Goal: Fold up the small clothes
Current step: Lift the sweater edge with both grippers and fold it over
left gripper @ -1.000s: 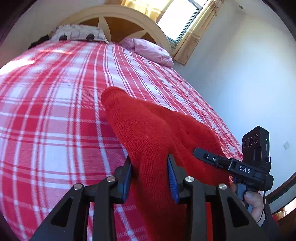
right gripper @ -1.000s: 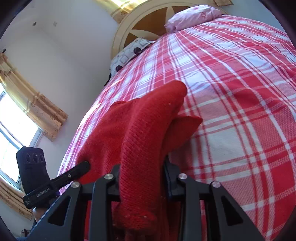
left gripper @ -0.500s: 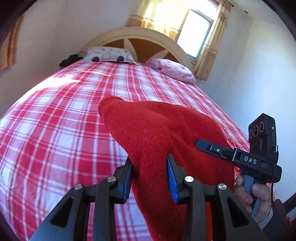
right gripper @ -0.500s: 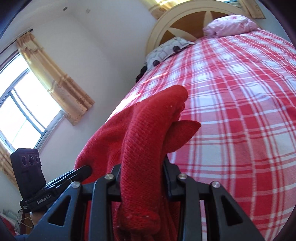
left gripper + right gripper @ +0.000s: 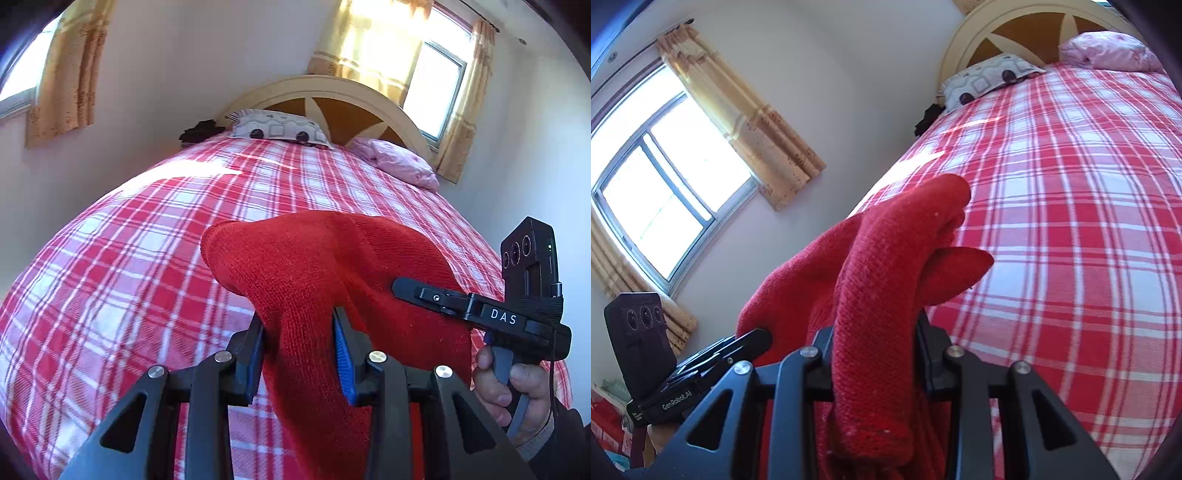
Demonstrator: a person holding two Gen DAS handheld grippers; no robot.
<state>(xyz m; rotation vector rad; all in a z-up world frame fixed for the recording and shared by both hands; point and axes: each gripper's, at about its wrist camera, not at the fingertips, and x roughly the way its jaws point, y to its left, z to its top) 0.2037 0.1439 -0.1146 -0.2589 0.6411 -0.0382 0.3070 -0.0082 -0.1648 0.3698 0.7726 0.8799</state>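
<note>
A red knitted garment (image 5: pixel 317 273) hangs between my two grippers above the bed. My left gripper (image 5: pixel 299 332) is shut on one part of the garment, which bulges up over the fingers. My right gripper (image 5: pixel 875 332) is shut on another bunched part of the red garment (image 5: pixel 886 258). The right gripper also shows at the right of the left wrist view (image 5: pixel 480 310), held by a hand. The left gripper shows at the lower left of the right wrist view (image 5: pixel 701 362). The fingertips of both are hidden by the cloth.
The bed has a red and white checked cover (image 5: pixel 147 258). A patterned pillow (image 5: pixel 280 127) and a pink pillow (image 5: pixel 399 164) lie by the arched headboard (image 5: pixel 332 96). A dark item (image 5: pixel 201 131) lies by the wall. Windows with yellow curtains (image 5: pixel 757 122) are behind.
Both grippers have lifted and tilted up with the garment. More wall and window and less bed show now. The grips have not changed.
</note>
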